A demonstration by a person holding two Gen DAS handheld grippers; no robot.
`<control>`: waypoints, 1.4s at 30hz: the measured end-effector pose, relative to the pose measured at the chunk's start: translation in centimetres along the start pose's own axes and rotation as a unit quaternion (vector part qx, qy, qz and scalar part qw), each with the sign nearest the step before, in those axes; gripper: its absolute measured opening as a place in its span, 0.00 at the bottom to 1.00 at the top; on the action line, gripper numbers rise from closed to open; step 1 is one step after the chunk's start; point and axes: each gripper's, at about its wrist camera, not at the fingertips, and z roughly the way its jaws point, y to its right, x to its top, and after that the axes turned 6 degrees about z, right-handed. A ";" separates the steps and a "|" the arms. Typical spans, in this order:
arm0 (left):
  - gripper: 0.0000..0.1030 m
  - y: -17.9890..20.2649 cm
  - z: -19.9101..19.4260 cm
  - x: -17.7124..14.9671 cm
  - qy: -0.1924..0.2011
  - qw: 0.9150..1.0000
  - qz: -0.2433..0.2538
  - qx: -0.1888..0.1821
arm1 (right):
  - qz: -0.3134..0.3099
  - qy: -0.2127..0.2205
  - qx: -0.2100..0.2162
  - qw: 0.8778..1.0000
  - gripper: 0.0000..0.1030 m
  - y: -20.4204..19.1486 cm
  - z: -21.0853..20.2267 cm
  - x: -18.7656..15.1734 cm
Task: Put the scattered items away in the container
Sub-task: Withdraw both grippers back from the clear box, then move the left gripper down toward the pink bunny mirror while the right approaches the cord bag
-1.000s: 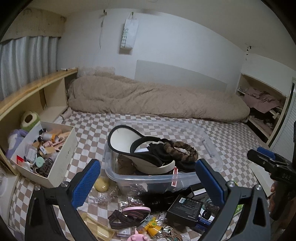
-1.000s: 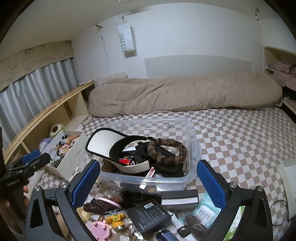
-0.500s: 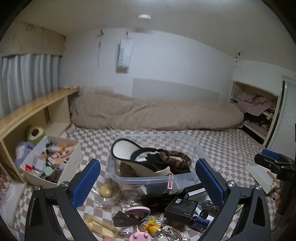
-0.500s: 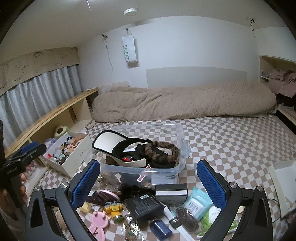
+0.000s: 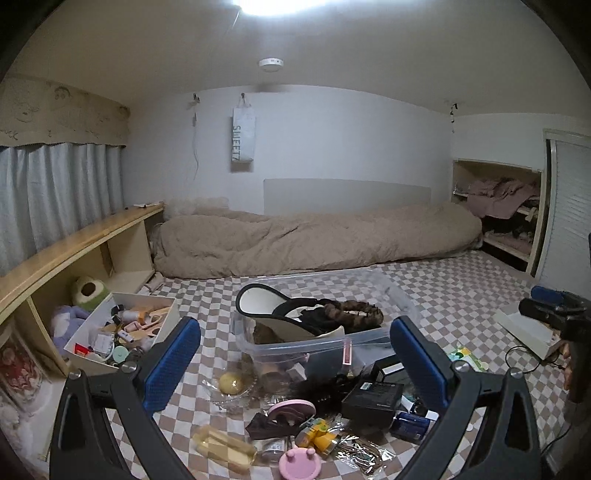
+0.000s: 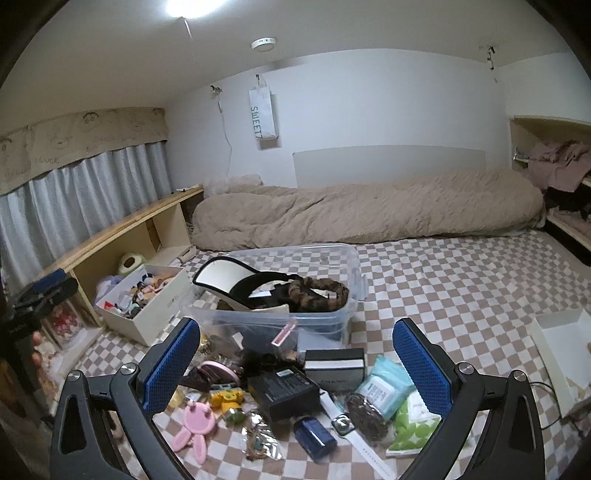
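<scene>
In clear plastic bin [image 6: 343, 291]: cream visor [image 6: 236, 282], furry brown headband [image 6: 317, 291]. Scattered small items [image 6: 280, 391] still out. Left claw [image 5: 295, 369], right claw [image 6: 295, 369] wide open, empty.

A white back wall [image 5: 351, 140] closes the room, and everything else sits around it. A pale rectangular panel [image 5: 347, 194] lies low against that wall, with a long beige duvet [image 5: 314, 240] bunched along its foot. A white paper bag [image 5: 243, 134] hangs high on the wall, a thin cord [image 5: 194, 147] dangling just beside it. Above the wall, the white ceiling carries a round detector [image 5: 271, 63] and a bright lamp [image 5: 273, 5]. Left of the wall, grey curtains [image 5: 55, 192] fall under a beige valance [image 5: 55, 114], behind a low wooden shelf unit [image 5: 85, 240]. Right of it, an open closet [image 5: 498, 206] holds heaped clothes. In front spreads brown-and-white checked flooring [image 5: 461, 291].
</scene>
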 end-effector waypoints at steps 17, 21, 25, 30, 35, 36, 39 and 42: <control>1.00 1.4 3.1 -6.6 -0.092 0.995 0.000 -0.034 | -0.027 0.006 -0.032 0.999 1.00 2.0 -0.8 -8.5; 1.00 1.8 4.0 -8.2 -0.115 0.992 0.015 -0.040 | -0.029 -0.014 -0.039 0.999 1.00 2.1 0.6 -11.4; 1.00 2.3 5.8 -10.3 -0.156 0.987 0.024 -0.041 | -0.053 -0.041 -0.050 0.997 1.00 1.5 2.6 -14.4; 1.00 3.2 7.6 -13.0 -0.204 0.977 0.040 -0.046 | -0.082 -0.081 -0.057 0.992 1.00 0.3 4.9 -18.6; 1.00 4.8 9.0 -15.9 -0.248 0.965 0.068 -0.054 | -0.084 -0.120 -0.059 0.987 1.00 0.3 7.0 -22.2; 1.00 5.1 9.4 -16.6 -0.259 0.961 0.075 -0.058 | -0.081 -0.127 -0.061 0.987 1.00 0.3 7.4 -22.8; 1.00 5.8 10.4 -18.8 -0.291 0.950 0.089 -0.061 | -0.070 -0.141 -0.065 0.985 1.00 0.6 8.2 -24.4; 1.00 6.2 11.0 -20.6 -0.311 0.943 0.103 -0.058 | -0.060 -0.157 -0.072 0.983 1.00 0.8 9.5 -25.7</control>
